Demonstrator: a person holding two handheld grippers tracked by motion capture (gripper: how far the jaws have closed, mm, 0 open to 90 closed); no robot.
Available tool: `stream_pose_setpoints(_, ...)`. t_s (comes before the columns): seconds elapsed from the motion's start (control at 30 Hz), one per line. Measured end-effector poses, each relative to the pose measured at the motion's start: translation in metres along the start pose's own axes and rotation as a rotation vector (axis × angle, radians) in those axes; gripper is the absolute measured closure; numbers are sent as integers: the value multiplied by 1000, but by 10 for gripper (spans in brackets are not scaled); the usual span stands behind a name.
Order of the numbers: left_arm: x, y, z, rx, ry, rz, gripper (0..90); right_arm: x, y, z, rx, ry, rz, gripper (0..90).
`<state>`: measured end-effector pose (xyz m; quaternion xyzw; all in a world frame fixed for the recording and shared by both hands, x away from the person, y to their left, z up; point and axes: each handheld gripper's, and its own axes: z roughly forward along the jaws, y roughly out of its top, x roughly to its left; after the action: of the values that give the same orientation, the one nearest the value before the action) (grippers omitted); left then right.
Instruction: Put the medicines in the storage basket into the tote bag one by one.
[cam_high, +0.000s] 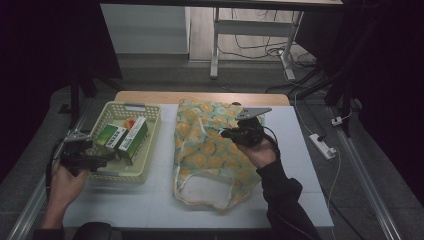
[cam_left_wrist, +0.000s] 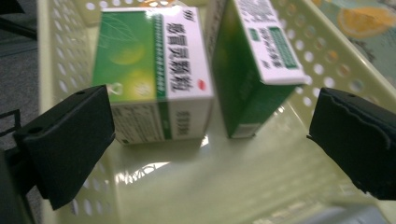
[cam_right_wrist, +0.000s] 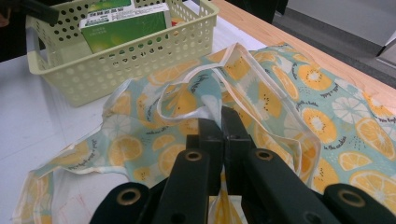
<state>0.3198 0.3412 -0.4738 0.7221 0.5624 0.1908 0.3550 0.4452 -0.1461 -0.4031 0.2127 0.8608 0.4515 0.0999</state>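
Right tool (cam_high: 226, 133), mid-frame in the high view, has its jaws closed tight on the fabric of the fruit-print tote bag (cam_high: 200, 150); in the right gripper view the two black jaws meet with the white-edged rim of the bag (cam_right_wrist: 196, 88) bunched just ahead of them. Prob. pinching one side of the mouth to lift it and keep the bag open for loading – a judgement, not certain. Bag lies flat on the white surface (cam_high: 150, 200), handles toward the bottom of the frame, w/ one handle loop (cam_high: 200, 192) spread near the lower edge.

Left tool (cam_high: 102, 161), at lower left of the high view, has jaws wide apart w/ nothing between the pads; it sits at the near rim of the pale yellow-green basket (cam_high: 150, 130). In the left gripper view the jaws frame the two green-and-white boxes, so it looks lined up to take one, likely the nearer left box (cam_left_wrist: 149, 74); the other box (cam_left_wrist: 254, 60) leans on its edge just beside it, toward the basket's right wall.

Counts: 2 tools, 1 bag, 1 basket, 2 green/white boxes, plus a small red-orange item (cam_high: 129, 122) behind the boxes, too hidden to identify. Basket is left of the bag, close but apart, which keeps the carry from basket to bag short.
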Motion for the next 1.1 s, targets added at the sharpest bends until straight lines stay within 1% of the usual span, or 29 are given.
stream_pose_setpoints(0.1,8,5,3,-3,-27,-18,1,0,0,0,0,-1,1,897)
stream_pose_setpoints(0.2,12,11,8,16,-27,-11,1,0,0,0,-1,-1,0,897)
stream_pose_setpoints(0.3,15,17,13,42,3,8,1,0,0,-1,-2,-1,-3,897)
stream_pose_setpoints(0.33,17,19,15,49,8,14,1,0,0,-1,-1,0,-3,896)
stream_pose_setpoints(0.4,20,23,18,58,20,13,1,1,0,0,-1,0,-3,897)
stream_pose_setpoints(0.6,27,34,30,98,18,23,2,1,0,0,-1,0,-4,897)
stream_pose_setpoints(0.7,29,37,36,128,33,25,5,1,0,-1,-2,0,-5,897)
stream_pose_setpoints(0.77,32,40,39,137,40,33,5,0,0,-1,-1,0,-5,897)
stream_pose_setpoints(0.83,33,42,42,140,22,29,6,1,0,0,-1,0,-5,897)
stream_pose_setpoints(0.93,33,44,48,178,24,42,7,1,0,0,0,0,-6,896)
stream_pose_setpoints(1.0,33,44,51,195,26,40,8,1,0,0,0,1,-6,897)
stream_pose_setpoints(1.03,34,44,53,205,20,37,7,1,0,0,0,0,-6,896)
stream_pose_setpoints(1.1,35,45,55,228,24,41,8,1,0,0,1,-1,-6,896)
